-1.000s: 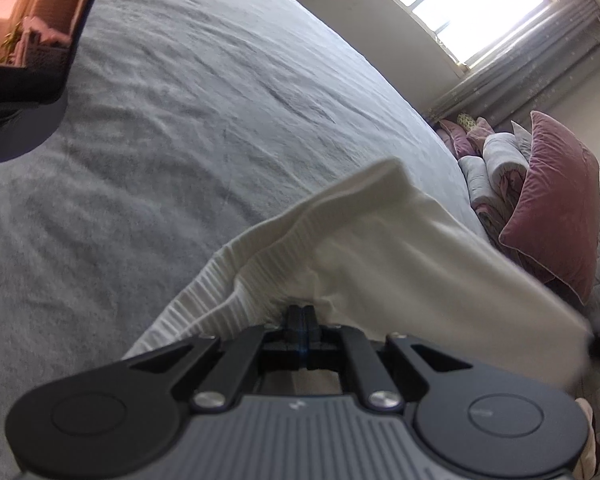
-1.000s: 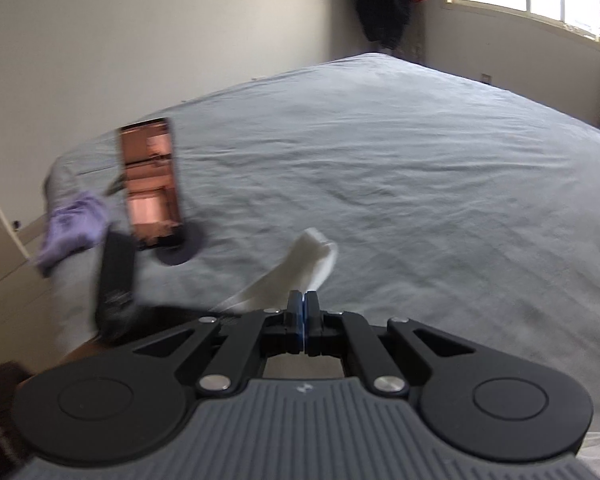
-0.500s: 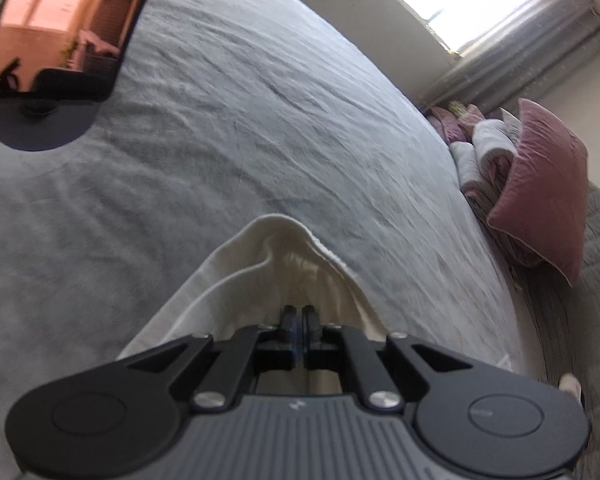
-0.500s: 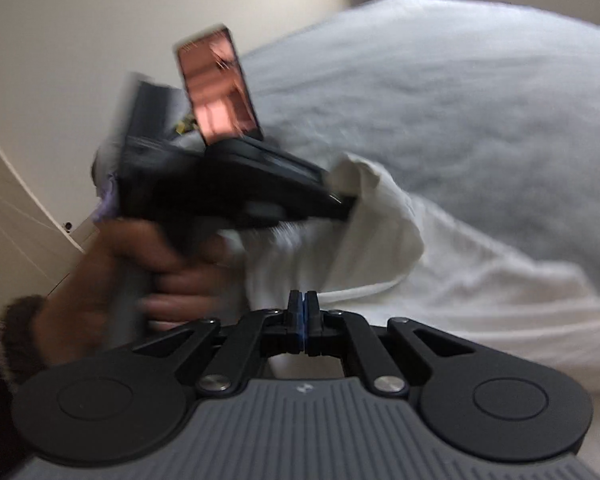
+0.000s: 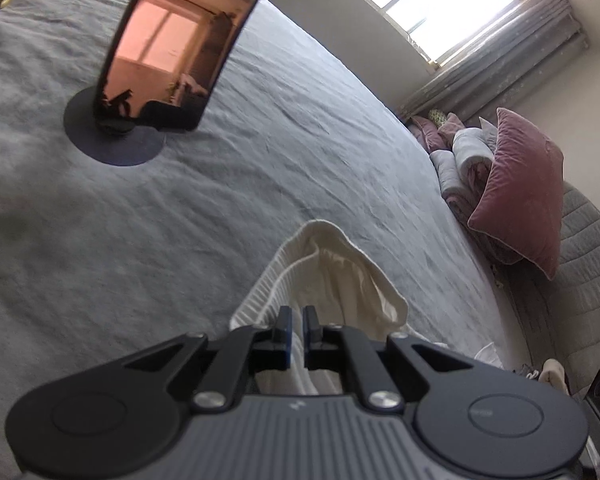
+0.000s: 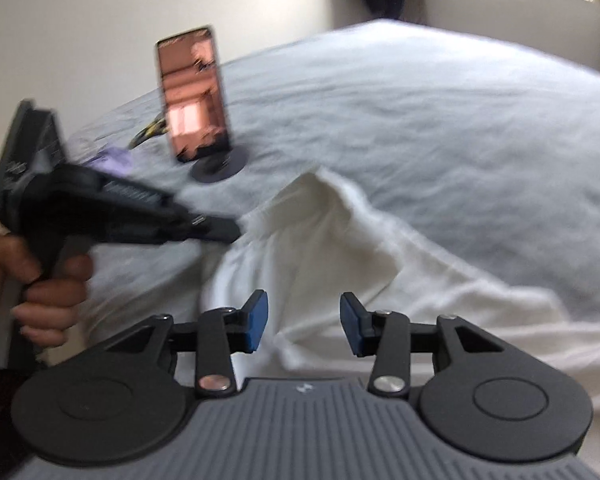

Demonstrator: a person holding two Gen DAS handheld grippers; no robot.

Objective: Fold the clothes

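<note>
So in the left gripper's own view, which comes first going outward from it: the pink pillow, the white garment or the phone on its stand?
1. White garment: pinched between the left gripper fingers.
2. Phone on its stand: upper left, on the grey bed.
3. Pink pillow: far right, past the bed's edge.

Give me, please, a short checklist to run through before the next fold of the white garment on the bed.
1. Left tool grips the white garment: ok, cloth sits in its narrow gap.
2. Right tool free to regrasp: ok, blue pads apart, nothing between them.
3. Garment lies flat: not ok, bunched and partly lifted.
4. Phone on its stand clear of the cloth: ok, apart from the garment.
5. Grey bedspread has room ahead: ok.
6. Where the garment's far edge lies: cannot tell, out of frame.
</note>
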